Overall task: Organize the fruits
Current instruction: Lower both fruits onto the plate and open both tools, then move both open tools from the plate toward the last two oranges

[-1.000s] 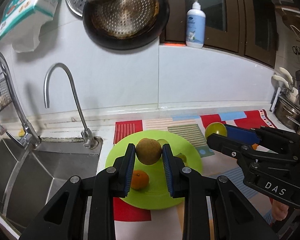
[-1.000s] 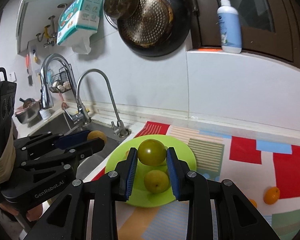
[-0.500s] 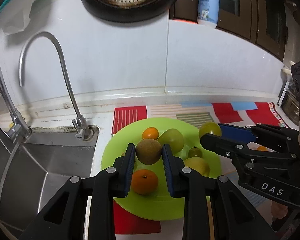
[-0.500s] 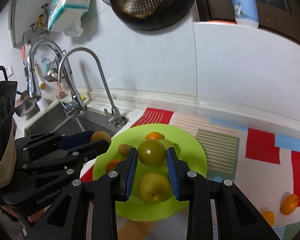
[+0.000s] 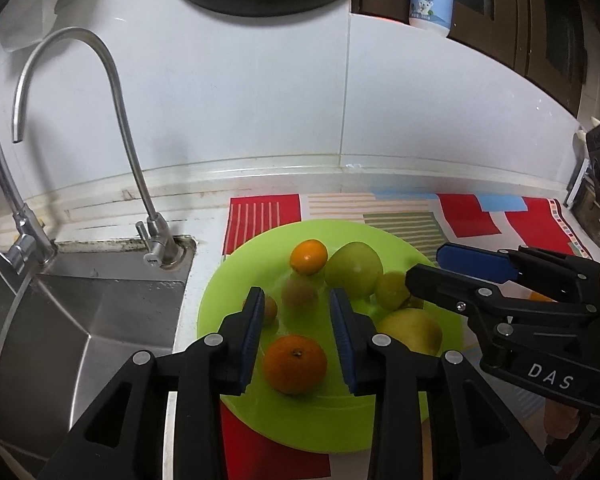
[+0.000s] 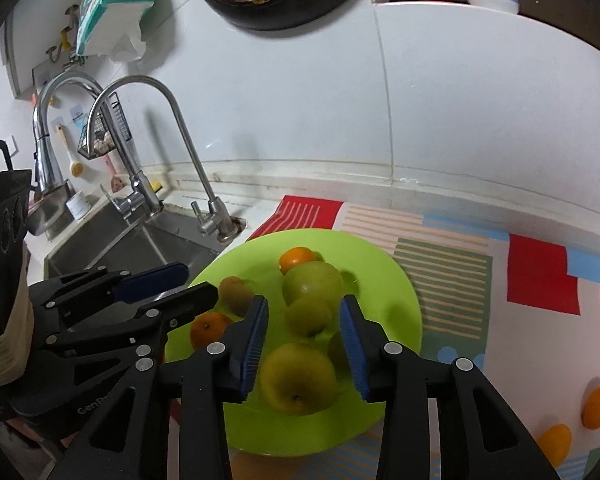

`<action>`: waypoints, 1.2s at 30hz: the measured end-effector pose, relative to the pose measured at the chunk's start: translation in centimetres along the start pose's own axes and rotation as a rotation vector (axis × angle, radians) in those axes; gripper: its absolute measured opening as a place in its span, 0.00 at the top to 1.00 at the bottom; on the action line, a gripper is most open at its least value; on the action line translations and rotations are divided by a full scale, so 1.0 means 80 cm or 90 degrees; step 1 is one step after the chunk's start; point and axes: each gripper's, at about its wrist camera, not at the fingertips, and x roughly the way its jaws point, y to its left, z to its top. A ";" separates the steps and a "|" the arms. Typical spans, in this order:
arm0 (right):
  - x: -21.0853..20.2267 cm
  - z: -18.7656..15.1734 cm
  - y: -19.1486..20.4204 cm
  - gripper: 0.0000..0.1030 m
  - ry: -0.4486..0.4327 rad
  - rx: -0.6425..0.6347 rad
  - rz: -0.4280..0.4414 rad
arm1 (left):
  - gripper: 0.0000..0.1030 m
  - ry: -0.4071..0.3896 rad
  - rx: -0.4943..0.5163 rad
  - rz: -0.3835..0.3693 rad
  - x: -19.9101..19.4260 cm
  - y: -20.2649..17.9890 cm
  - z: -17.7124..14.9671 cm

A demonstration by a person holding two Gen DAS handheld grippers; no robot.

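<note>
Your left gripper and right gripper hang over the round lime-green plastic plate, jaws opening: a blurred brown kiwi and a green plum drop free between the pads. Beyond, two oranges lie near the counter's right edge; you likely fetch those next.

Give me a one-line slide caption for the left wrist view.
Left gripper opening over the green plate, a blurred brown fruit dropping between its jaws among oranges and green fruit.
</note>
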 end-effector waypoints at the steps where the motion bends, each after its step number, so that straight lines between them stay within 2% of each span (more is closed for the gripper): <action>1: -0.002 0.000 0.000 0.63 -0.002 0.000 -0.003 | 0.65 0.000 -0.002 0.006 -0.003 0.000 0.000; 5: -0.017 -0.001 0.000 0.63 -0.014 0.002 -0.014 | 0.56 -0.009 -0.013 0.022 -0.019 -0.001 0.001; 14: -0.066 -0.011 0.002 0.58 -0.040 0.004 -0.042 | 0.44 -0.043 -0.010 0.039 -0.067 -0.017 -0.002; 18: -0.091 -0.016 0.002 0.51 -0.056 0.004 -0.056 | 0.42 -0.054 -0.015 0.034 -0.088 -0.027 -0.006; 28: -0.154 -0.029 0.001 0.44 -0.100 0.000 -0.102 | 0.23 -0.083 -0.015 0.051 -0.142 -0.055 -0.013; 30: -0.167 -0.033 -0.001 0.37 -0.109 0.003 -0.113 | 0.20 -0.086 -0.015 0.049 -0.149 -0.061 -0.014; 36: -0.206 -0.047 -0.008 0.34 -0.132 0.009 -0.137 | 0.14 -0.100 -0.009 0.043 -0.169 -0.085 -0.021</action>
